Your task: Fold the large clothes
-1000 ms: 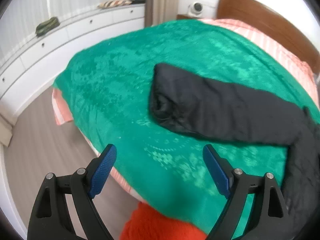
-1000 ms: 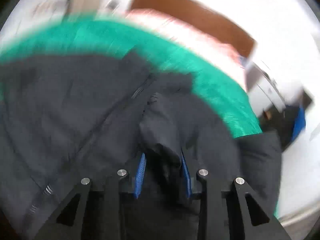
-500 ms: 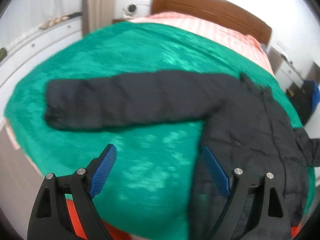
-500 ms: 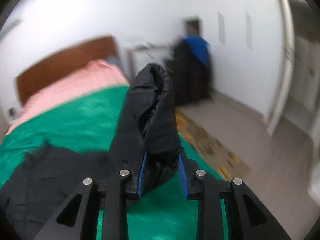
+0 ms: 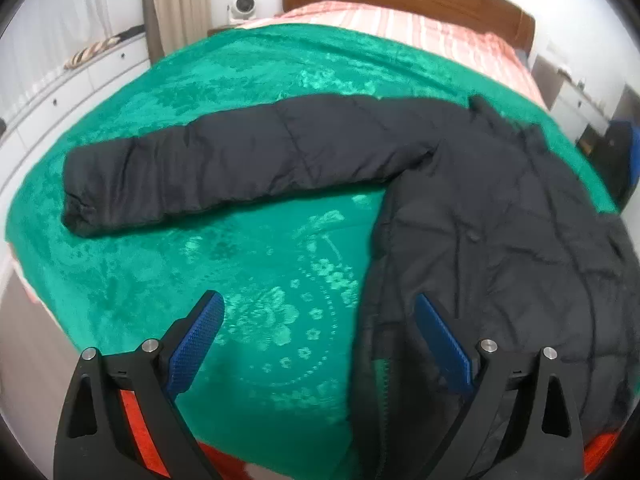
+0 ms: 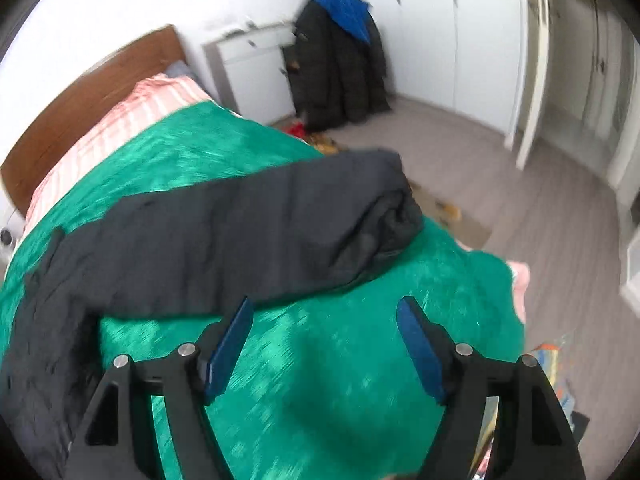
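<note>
- Black puffer jacket (image 5: 500,216) lies spread flat on green blanket (image 5: 248,288) covering the bed; no fold made yet, as far as I can judge.
- Left sleeve (image 5: 224,164) stretched straight out, ahead and to the left of left gripper (image 5: 320,344); cuff end well left of it, resting on the blanket.
- Left gripper: fingers apart, holding nothing; hovers over bare blanket, right pad just over the jacket's side edge.
- Jacket body sits ahead-right of left gripper, hem running down toward the near bed edge.
- Right sleeve (image 6: 256,232) laid out across the blanket just ahead of right gripper (image 6: 324,344); cuff reaches the far-right bed edge.
- Right gripper: fingers spread, nothing between them; its left pad is just beside the sleeve's lower edge, contact unclear.
- Judgement: spreading stage looks done. Left to do: both sleeves in over the body, then body folded up.
- Blur in right view, fine detail unsure.
</note>
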Tool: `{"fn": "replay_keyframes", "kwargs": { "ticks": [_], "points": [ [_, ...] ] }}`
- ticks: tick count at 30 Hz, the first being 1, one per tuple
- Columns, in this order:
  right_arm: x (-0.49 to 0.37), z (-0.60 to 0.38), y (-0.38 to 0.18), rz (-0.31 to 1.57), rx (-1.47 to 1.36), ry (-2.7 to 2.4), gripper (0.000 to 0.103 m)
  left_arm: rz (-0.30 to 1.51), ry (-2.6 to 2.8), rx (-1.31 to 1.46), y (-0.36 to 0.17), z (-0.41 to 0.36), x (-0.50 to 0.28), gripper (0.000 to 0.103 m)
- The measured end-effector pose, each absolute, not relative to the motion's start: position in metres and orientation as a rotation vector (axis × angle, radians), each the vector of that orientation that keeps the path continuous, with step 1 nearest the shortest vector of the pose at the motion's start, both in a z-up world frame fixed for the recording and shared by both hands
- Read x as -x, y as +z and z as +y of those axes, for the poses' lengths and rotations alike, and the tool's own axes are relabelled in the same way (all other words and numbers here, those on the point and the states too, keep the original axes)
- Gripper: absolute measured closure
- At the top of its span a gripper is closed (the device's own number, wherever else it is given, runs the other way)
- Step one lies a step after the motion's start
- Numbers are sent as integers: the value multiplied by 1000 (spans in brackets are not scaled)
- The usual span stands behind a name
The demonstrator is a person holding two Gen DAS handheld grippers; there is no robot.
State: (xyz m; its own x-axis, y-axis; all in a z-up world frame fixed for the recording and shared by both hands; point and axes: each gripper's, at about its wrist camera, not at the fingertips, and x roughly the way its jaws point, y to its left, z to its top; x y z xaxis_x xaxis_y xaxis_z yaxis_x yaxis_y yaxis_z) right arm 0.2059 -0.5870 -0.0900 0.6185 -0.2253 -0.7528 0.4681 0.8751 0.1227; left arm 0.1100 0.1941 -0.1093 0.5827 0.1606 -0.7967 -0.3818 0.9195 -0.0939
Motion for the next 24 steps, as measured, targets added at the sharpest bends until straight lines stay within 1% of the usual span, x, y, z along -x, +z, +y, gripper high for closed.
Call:
{"fn": "replay_keyframes", "kwargs": {
  "ticks": [1,2,4,7,10,13,14,17,18,22,24],
  "points": [
    [-197,-574,-83,793,-305,-377,23,876,307,284,-109,192,-108,6],
    [-192,-555,-79,777,-285,-328,21,862,292,289,-109,188,-108,5],
    [-186,-512,-67,769,-262,-175,21,848,254,273,-113,174,-109,4],
    [-170,-440,-60,754,-272,120,21,885,213,193,-127,148,-115,4],
    [-164,-371,-63,729,-249,348,21,934,211,99,-143,131,-120,4],
    [-170,-316,-85,717,-138,434,21,920,212,108,-152,128,-117,0],
    [-173,-310,-94,729,-117,431,21,914,214,120,-154,128,-116,0],
    [-188,-296,-136,841,-67,382,21,920,209,153,-159,131,-113,0],
    [-189,-295,-145,846,-75,378,20,926,207,157,-159,131,-113,0],
    [-183,-300,-151,801,-71,385,17,973,225,88,-147,124,-114,0],
    [-182,-299,-154,792,-47,381,17,950,266,28,-135,114,-112,0]
  ]
}}
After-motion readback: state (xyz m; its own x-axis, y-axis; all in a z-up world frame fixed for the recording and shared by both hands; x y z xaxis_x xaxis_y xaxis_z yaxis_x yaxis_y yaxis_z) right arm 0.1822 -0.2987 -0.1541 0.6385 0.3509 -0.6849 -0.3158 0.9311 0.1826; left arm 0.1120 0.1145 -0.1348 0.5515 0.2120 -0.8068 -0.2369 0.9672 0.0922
